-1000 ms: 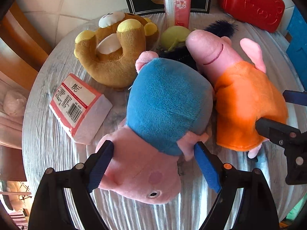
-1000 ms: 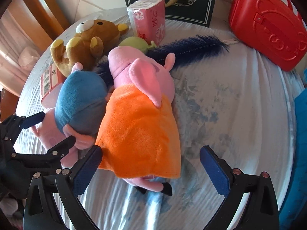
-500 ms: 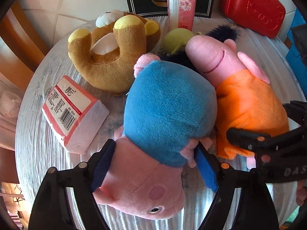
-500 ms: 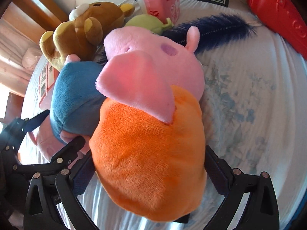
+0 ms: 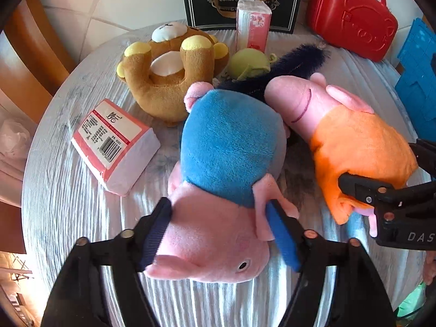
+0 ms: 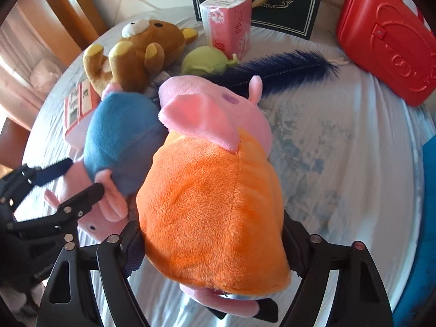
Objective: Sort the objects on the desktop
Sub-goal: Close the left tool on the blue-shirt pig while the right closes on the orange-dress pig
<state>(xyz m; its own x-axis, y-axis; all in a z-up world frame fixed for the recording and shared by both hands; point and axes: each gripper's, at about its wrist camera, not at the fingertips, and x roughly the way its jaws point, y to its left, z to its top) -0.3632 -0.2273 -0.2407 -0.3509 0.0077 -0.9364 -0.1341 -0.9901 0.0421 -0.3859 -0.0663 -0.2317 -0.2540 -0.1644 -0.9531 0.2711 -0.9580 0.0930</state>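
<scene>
Bear (image 5: pixel 169 81) — feather (image 5: pixel 294 62) beside pigs

Bare tablecloth (image 6: pixel 340 163) is left open right of the orange-dressed pig (image 6: pixel 212 212); the far left is crowded by bear (image 6: pixel 141 51), tissue pack (image 6: pixel 231 24), feather (image 6: pixel 283 70).

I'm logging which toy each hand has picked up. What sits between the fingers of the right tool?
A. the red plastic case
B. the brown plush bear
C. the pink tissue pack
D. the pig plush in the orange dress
D: in the right wrist view the right tool has its fingers pressed on both sides of the orange-dressed pig plush, while the left tool grips the blue-shirted pig plush.
</scene>
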